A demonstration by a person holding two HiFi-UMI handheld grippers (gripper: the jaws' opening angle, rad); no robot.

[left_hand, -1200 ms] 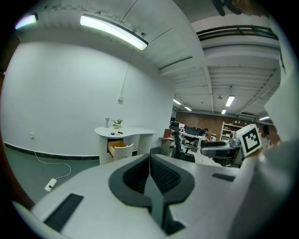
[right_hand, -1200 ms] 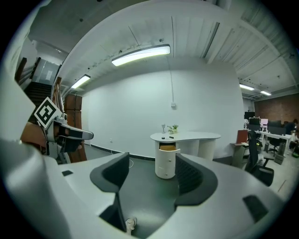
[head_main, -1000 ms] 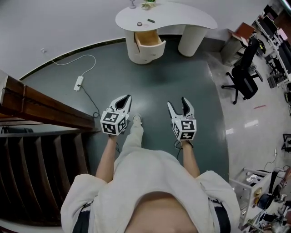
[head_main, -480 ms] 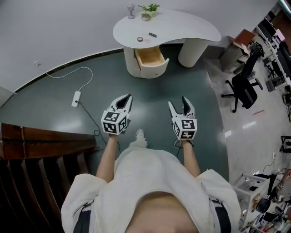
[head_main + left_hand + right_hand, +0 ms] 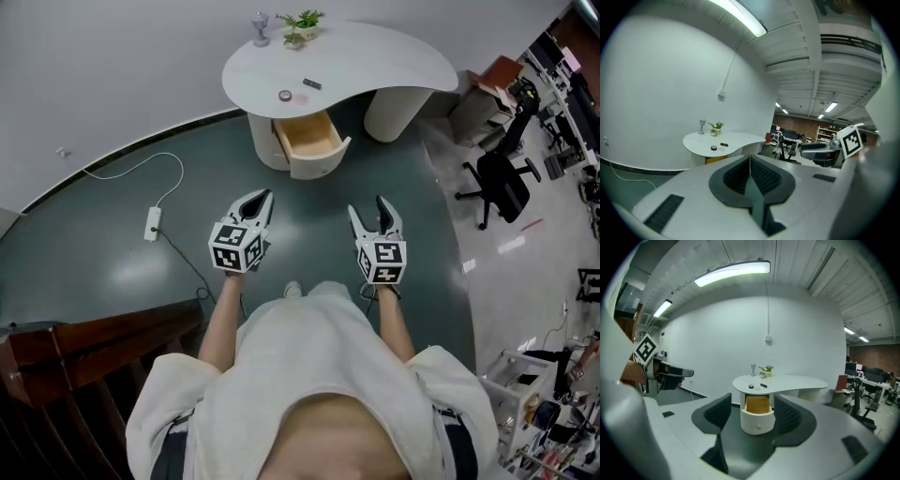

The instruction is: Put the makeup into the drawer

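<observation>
Nearest, the head view alone shows both grippers side by side: the left gripper point(image 5: 264, 195) with jaws together, the right gripper point(image 5: 367, 208) with jaws apart and empty. Only the right gripper view shows the small knob point(image 5: 759, 427) on the one open wood-lined drawer point(image 5: 757, 405). Farther off, two dark makeup pieces lie on the white curved tabletop point(image 5: 394, 52): a round black compact point(image 5: 285, 95) and a short black stick point(image 5: 311, 83).
</observation>
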